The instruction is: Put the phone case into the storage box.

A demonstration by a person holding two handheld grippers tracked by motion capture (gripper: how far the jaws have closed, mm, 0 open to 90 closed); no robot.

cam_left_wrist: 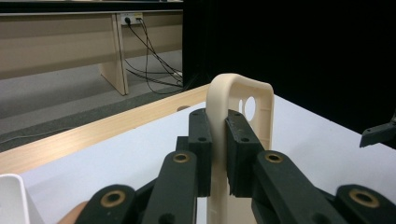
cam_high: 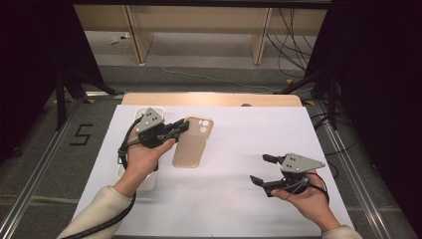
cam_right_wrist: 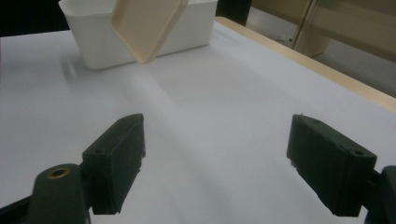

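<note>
the left tool (cam_high: pixel 183 127) is pinching one long edge of the beige phone case (cam_high: pixel 193 141), jaws clamped narrow on its thin wall w/ the case (cam_left_wrist: pixel 238 116) standing up between the pads in the left gripper view. in the high view it's hanging tilted just above the white sheet on the table (cam_high: pixel 234 199), near the back-left, right beside the white bin (cam_right_wrist: pixel 98 35); can't tell if its low corner is touching the sheet. the right tool (cam_high: pixel 260 170) is sitting well apart at front right, jaws wide, nothing btwn them. risk as i read it: the grip is on a slim, flexy rim only, so the case is prob going to twist or slip out if the wrist is tipping fast, and its free end could be clipping the bin's wall on the way over, knocking it loose. squeezing harder may just be bending the wall.
</note>
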